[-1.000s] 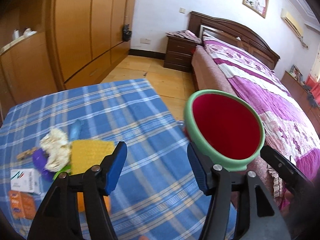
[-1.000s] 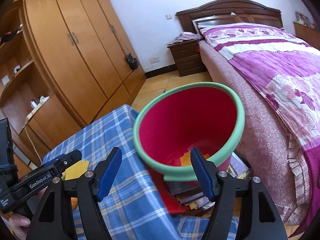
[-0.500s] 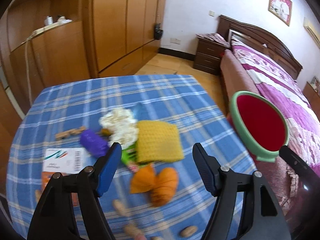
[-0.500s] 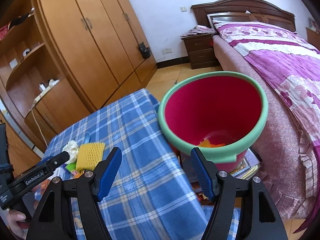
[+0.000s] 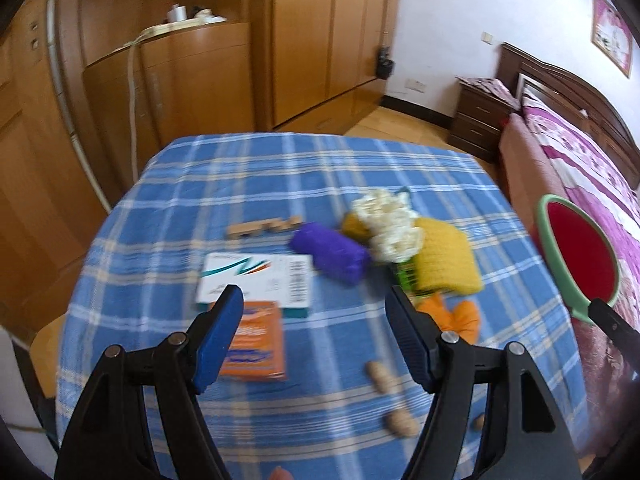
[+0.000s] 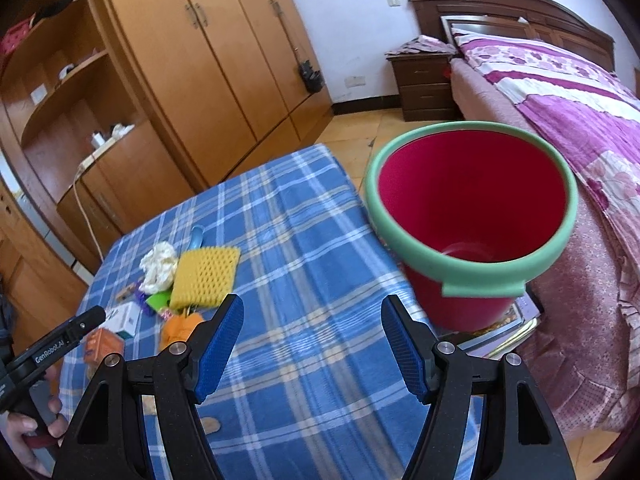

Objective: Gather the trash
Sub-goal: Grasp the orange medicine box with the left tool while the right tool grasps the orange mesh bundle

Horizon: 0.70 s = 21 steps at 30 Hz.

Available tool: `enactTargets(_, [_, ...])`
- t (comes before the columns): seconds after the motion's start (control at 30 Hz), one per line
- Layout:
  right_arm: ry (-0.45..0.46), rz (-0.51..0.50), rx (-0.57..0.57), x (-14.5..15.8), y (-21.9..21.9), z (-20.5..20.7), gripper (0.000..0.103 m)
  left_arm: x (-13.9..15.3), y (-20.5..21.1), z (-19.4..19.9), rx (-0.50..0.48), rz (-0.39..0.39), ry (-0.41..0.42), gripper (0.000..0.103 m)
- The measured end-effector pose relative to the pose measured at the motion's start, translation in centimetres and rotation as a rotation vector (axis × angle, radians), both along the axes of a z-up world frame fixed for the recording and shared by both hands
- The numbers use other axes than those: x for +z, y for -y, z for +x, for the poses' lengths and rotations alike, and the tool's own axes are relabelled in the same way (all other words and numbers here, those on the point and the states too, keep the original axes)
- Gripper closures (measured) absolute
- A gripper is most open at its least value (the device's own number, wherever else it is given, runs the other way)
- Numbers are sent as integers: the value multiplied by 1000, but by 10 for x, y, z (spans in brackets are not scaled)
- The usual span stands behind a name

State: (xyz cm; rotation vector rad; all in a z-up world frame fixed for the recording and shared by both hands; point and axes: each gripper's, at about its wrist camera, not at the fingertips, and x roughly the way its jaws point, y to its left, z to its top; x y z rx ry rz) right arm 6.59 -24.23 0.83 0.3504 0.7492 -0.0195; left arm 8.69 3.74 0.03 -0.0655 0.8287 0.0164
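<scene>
A red bin with a green rim (image 6: 472, 220) stands beside the table's right edge; it also shows in the left wrist view (image 5: 576, 256). Trash lies on the blue plaid tablecloth (image 5: 260, 184): a white box (image 5: 256, 280), an orange packet (image 5: 256, 344), a purple wrapper (image 5: 330, 256), white crumpled paper (image 5: 390, 224), a yellow foam net (image 5: 444, 260), an orange wrapper (image 5: 460, 316) and peanut shells (image 5: 380, 376). My left gripper (image 5: 316, 336) is open and empty above the orange packet. My right gripper (image 6: 312, 344) is open and empty over the table, left of the bin.
A wooden wardrobe (image 6: 224, 60) and shelves stand behind the table. A bed with a purple cover (image 6: 560, 92) and a nightstand (image 6: 424, 84) are to the right. Books lie on the floor under the bin (image 6: 504, 332). A small wooden block (image 5: 262, 227) lies on the cloth.
My left gripper swung left, from the bin back over the pile of trash. My right gripper pulled back from the bin and rose; the bin now sits farther off.
</scene>
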Motion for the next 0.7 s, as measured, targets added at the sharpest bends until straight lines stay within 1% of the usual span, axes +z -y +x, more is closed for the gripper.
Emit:
enactTargets(0.27, [-31,-23,56,-7,-26,7,30,-15,-32,-5,76,-3,-32,30])
enactTargets(0.43, [-52,-39,89,-11,-42,12,30,-23,-40,-5,84,-9,-44,30])
enactTargets(0.7, [-87,-65,154,-20,-69,26,30,-38,-45,-5,73,-41,-73,30])
